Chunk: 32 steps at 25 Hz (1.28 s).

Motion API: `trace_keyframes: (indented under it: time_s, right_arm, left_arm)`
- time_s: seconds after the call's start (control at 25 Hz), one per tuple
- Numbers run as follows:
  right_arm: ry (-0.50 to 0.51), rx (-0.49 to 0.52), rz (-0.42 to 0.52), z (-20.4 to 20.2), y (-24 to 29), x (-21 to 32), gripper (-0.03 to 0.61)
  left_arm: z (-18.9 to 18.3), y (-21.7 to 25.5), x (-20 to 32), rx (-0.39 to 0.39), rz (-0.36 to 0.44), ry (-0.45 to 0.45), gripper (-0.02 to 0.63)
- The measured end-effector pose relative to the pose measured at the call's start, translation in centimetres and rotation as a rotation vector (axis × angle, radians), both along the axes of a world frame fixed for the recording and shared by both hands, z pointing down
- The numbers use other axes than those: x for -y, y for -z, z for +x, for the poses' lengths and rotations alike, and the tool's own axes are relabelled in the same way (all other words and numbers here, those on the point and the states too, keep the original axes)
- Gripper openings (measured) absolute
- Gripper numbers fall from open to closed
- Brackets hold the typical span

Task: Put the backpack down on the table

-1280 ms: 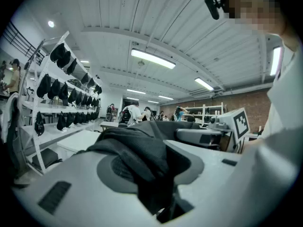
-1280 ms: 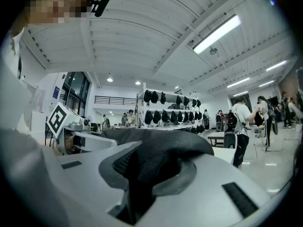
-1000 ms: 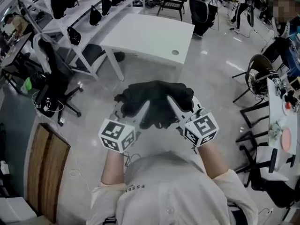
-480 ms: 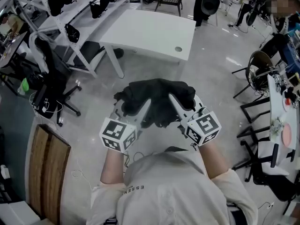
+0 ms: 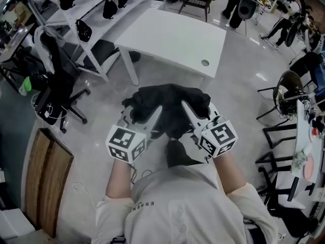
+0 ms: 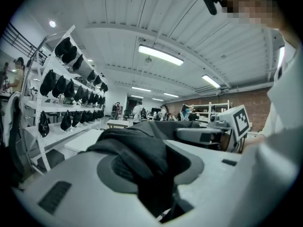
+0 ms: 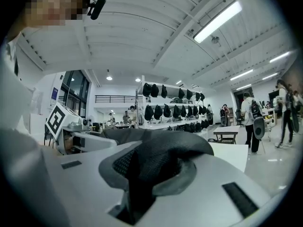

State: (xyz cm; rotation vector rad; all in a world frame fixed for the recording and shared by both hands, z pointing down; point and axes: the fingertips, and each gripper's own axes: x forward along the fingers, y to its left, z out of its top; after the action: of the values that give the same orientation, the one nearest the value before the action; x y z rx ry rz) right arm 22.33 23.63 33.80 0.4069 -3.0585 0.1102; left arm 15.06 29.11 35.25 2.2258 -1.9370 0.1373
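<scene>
In the head view a black backpack (image 5: 170, 103) hangs in the air between my two grippers, above the floor and just short of the white table (image 5: 172, 34). My left gripper (image 5: 145, 117) is shut on its left side, and its dark fabric (image 6: 137, 150) fills the jaws in the left gripper view. On the right side my right gripper (image 5: 194, 113) is shut as well, with padded mesh (image 7: 161, 160) pinched between its pads. The table's bare top has a round cable hole (image 5: 204, 63) near its right corner.
White shelving with several black bags (image 5: 96, 9) runs along the table's left. A black office chair (image 5: 56, 85) stands at the left, a wooden board (image 5: 48, 177) lies lower left. Dark chairs (image 5: 284, 93) and a cluttered desk (image 5: 310, 146) line the right. People (image 5: 236, 4) stand behind the table.
The table has drawn nearer and sits lower and more to the right in the head view as I carry the backpack toward it. Both grips look the same.
</scene>
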Motion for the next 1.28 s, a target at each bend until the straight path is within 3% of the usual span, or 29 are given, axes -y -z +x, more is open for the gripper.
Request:
trace_keyframes:
  time_s: [0.24,0.56,0.88,1.28]
  right_arm:
    - [0.07,0.008,-0.001,-6.1,0.5,8.2,0.091]
    - [0.091,0.046,0.052,-11.4,2.5,19.9,0.091]
    - [0.035,0.048,0.097,-15.4,4.3,29.9,0.094]
    - [-0.109,0.038,0.134,-22.5,4.8,42.1,0.094]
  left_arm:
    - [-5.7,0.5,7.7,0.012,-0.005,0.07,0.158]
    - [-11.0,2.5,19.3,0.044,0.04,0.089,0.158]
    - [-15.3,4.3,29.8,0.079,0.061,0.033,0.158]
    - [-23.1,4.7,43.1,0.073,0.083,-0.107,0.158]
